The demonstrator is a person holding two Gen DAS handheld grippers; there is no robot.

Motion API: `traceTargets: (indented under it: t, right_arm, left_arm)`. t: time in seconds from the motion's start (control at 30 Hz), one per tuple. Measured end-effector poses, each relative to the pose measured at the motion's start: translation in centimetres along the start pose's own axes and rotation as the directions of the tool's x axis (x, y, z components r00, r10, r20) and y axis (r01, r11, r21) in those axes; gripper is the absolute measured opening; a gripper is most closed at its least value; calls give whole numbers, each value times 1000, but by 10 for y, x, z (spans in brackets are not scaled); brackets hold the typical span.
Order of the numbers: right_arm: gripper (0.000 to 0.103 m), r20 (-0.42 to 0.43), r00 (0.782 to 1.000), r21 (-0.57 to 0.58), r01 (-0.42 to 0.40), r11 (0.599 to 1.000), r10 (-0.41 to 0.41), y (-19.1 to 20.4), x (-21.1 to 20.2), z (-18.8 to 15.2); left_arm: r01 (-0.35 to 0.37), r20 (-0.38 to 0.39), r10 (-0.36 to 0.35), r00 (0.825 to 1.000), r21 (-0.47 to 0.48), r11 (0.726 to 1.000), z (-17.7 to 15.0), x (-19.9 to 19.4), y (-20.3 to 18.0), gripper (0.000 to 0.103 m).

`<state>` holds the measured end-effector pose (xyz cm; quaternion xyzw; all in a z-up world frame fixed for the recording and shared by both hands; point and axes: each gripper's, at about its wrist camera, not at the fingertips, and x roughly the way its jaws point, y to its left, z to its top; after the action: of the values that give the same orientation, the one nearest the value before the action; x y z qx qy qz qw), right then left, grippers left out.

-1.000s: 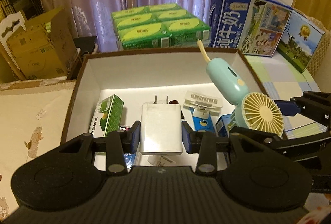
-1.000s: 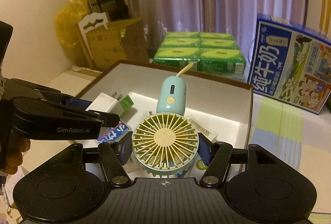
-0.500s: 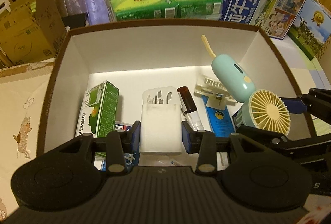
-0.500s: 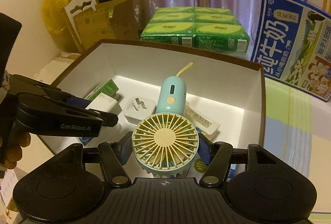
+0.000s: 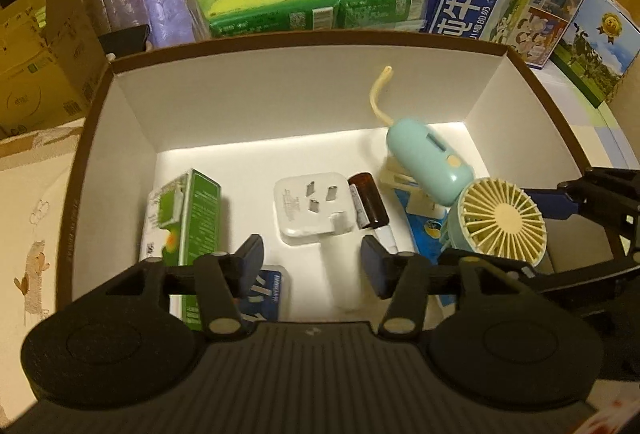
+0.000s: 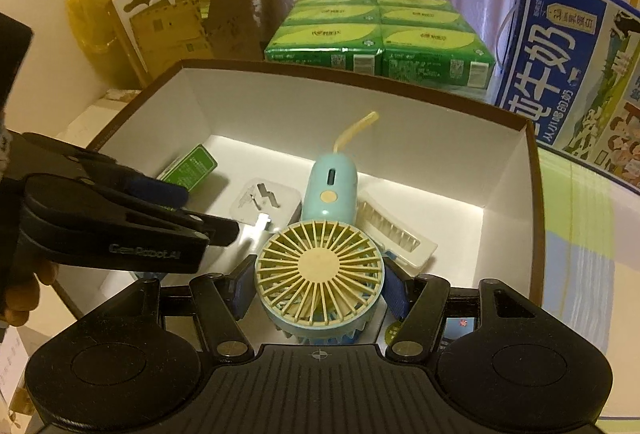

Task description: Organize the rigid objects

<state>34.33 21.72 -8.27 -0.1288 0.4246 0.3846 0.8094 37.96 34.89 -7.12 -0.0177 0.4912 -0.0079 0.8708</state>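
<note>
Left tongs (image 5: 312, 260) are opening: the white charger (image 5: 314, 207), clamped half a second ago, now lies prongs-up on the box (image 5: 280, 105) floor, pads clear of it. Its placement is judged complete. The charger sits at 12 o'clock from the left tongs, just beyond the tips. Right tongs (image 6: 320, 292) clamp the handheld fan (image 6: 318, 270) by its head, handle toward 12 o'clock, over the box's right half; its release remains.
</note>
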Motion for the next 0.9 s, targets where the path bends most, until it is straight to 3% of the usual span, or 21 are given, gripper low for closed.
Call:
traceTargets:
  t: [0.2, 0.37, 0.57, 0.9]
  right_arm:
    - [60, -24, 998, -2, 50, 999, -50, 0, 10, 1]
    - [61, -52, 998, 18, 41, 999, -40, -3, 13, -2]
    - [68, -29, 999, -3, 32, 999, -32, 2, 4, -5]
    - [71, 1, 999, 20, 37, 999, -37, 1, -29, -16]
  left_arm:
    - [3, 2, -3, 1000, -29, 1000, -2, -3, 11, 52]
    - [7, 6, -7, 1000, -49, 999, -6, -8, 13, 55]
    - [0, 9, 1, 1000, -52, 999, -12, -14, 6, 59]
    - [-36, 64, 41, 997, -80, 996, -24, -48, -6, 64]
